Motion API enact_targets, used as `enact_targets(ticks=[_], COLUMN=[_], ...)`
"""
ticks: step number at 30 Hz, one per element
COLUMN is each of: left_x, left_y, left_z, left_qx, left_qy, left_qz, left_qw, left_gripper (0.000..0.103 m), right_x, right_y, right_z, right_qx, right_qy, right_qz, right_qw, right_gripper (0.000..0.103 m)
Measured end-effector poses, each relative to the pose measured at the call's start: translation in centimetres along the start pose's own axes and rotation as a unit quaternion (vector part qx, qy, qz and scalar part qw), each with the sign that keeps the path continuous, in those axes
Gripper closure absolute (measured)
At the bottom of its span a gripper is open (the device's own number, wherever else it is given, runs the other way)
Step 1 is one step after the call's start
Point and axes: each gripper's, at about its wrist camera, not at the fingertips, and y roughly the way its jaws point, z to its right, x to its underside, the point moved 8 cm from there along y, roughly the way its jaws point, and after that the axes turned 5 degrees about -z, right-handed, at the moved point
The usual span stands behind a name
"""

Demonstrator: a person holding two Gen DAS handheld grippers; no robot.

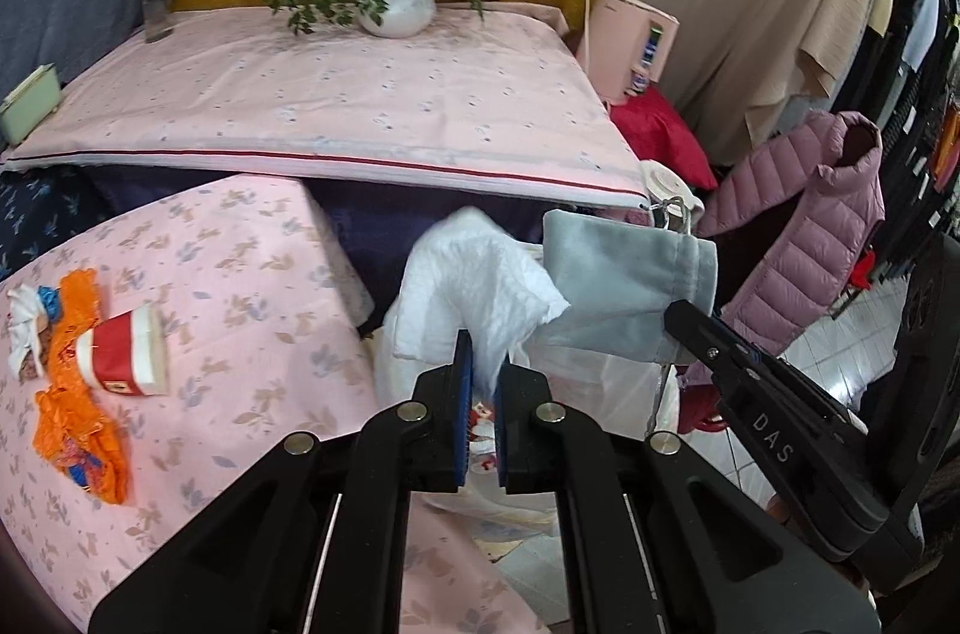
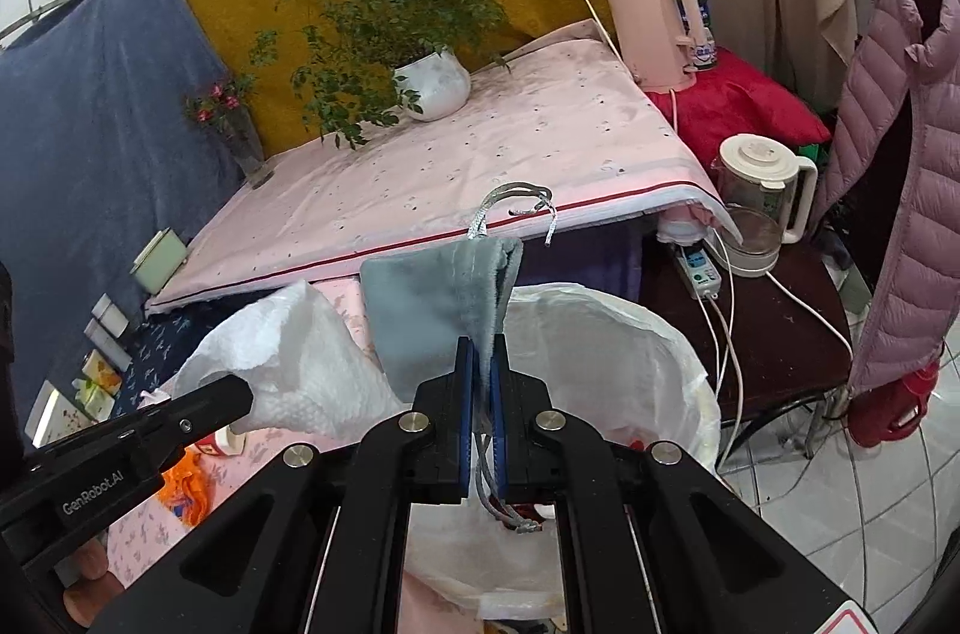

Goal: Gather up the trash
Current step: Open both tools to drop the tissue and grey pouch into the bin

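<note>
My left gripper (image 1: 483,382) has its jaws pinched narrow on a crumpled white paper towel (image 1: 474,286), which fans out above the blue pads toward twelve o'clock in the left wrist view. My right gripper (image 2: 482,382) has its jaws clamped on the edge of a grey drawstring pouch (image 2: 432,310); the pouch stands up from the jaws toward eleven o'clock, its silver cord (image 2: 516,205) looping at the top and more cord trailing down behind the pads. In the left wrist view the pouch (image 1: 624,274) hangs at two o'clock from my left jaws, just beside the towel, with the right gripper's tip (image 1: 690,328) at its lower corner. In the right wrist view the towel (image 2: 300,364) sits at nine o'clock from my right jaws, held at the tip of the left gripper (image 2: 237,394).

Directly below and beyond my right jaws I see the white-lined trash bin (image 2: 660,334), its mouth open from twelve to three o'clock. On the pink flowered surface (image 1: 252,274) at nine o'clock of my left jaws lie a red and white paper cup (image 1: 129,352) on its side and an orange wrapper (image 1: 78,418), touching each other, well apart from both jaws.
</note>
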Motion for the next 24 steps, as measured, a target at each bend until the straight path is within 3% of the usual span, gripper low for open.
enact_targets(ticks=[5,7,9,14,24], left_x=[0.0,0.0,-0.1,0.0,0.3], left_y=[0.9,1.1,1.0,1.0,0.3], left_z=[1.3,1.3,1.1,0.2,-2.0], left_qx=[0.003,-0.002,-0.008,-0.016,-0.032], left_qy=[0.008,0.007,0.002,-0.006,-0.031], left_qz=[-0.002,-0.003,0.002,0.001,0.007], left_qw=[1.0,1.0,1.0,0.9998,0.999], left_gripper=[0.095,0.076,0.068,0.067,0.055], right_x=[0.3,0.5,0.5,0.8,1.0], right_y=[0.1,0.3,0.5,1.0,1.3], right_z=[1.7,1.8,1.8,1.3,-0.2], right_qx=[0.008,0.009,0.01,0.009,0.007], right_qy=[0.011,0.014,0.013,0.008,-0.004], right_qz=[-0.004,-0.007,-0.009,-0.016,-0.017], right_qw=[1.0,1.0,1.0,1.0,1.0], right_gripper=[0.098,0.098,0.098,0.096,0.092])
